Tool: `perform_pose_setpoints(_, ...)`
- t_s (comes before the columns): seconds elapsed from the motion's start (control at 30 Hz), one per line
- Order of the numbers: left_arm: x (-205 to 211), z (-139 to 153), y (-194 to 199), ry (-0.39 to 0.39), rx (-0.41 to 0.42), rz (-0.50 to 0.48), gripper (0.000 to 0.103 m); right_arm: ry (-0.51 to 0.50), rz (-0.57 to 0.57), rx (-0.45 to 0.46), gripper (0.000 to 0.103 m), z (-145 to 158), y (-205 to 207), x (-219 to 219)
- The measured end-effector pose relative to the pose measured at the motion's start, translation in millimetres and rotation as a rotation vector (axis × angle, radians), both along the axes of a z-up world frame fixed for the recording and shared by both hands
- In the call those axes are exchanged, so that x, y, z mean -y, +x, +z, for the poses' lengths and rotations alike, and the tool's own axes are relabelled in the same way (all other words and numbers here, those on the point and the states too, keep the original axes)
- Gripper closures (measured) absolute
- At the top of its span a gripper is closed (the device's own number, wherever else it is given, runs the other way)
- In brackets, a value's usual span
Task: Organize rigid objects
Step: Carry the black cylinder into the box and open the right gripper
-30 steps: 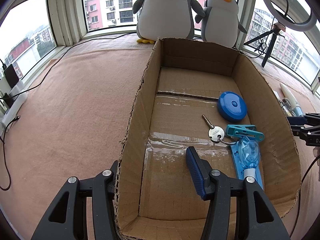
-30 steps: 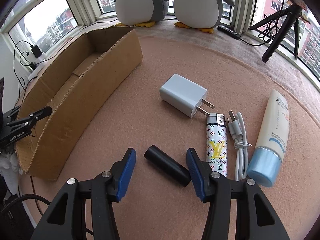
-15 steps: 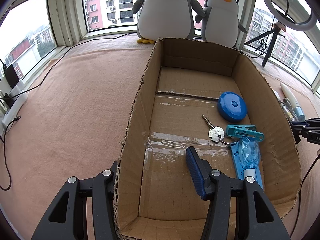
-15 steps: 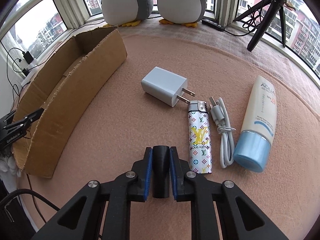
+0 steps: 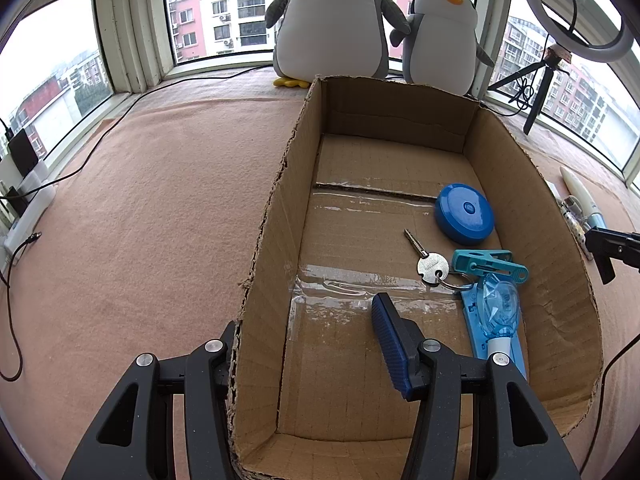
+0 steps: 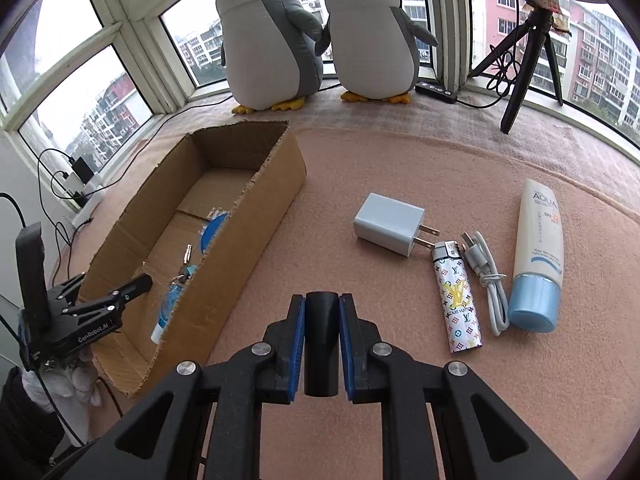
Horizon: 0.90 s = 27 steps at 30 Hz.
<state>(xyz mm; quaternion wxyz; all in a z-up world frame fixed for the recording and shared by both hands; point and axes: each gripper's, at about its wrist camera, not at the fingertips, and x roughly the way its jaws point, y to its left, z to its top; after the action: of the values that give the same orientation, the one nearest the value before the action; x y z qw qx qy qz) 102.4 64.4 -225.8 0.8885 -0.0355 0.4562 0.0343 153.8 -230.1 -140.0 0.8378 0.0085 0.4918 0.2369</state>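
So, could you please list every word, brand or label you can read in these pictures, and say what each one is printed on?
"AQUA": on the white tube; the smaller print below it is too blurred to read.
"LOUIS VUITTON", with "LV" monograms: on the patterned lighter.
"GenRobot.AI": on the left gripper body.
Nothing readable on the charger or inside the cardboard box.

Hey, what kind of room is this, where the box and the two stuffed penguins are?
Probably a bay-window nook in a high-rise flat, set up for filming: curved windows look out on apartment blocks, plush penguins sit on the carpeted platform, and a ring light on a tripod stands by the glass.
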Motion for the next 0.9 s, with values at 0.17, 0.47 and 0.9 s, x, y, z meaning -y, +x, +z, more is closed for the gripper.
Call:
perform_pose_setpoints(0.17, 0.2, 0.3, 0.4, -0.001, 0.0, 0.0, 0.046, 0.057, 0.016, 0.046, 0.088, 26.0, 0.2, -20.4)
perform_pose_setpoints(0.47, 0.7, 0.2, 0.2, -0.006, 0.001, 0.0, 0.047, 0.114, 0.074, 0.078, 0.088, 43.3, 8.8, -68.5)
perform_pose_setpoints(0.9, 0.6, 0.0, 0.1, -0.007, 0.001, 0.001, 0.047, 0.11, 0.136, 0.063, 0.088, 31.4, 20.9, -125.4)
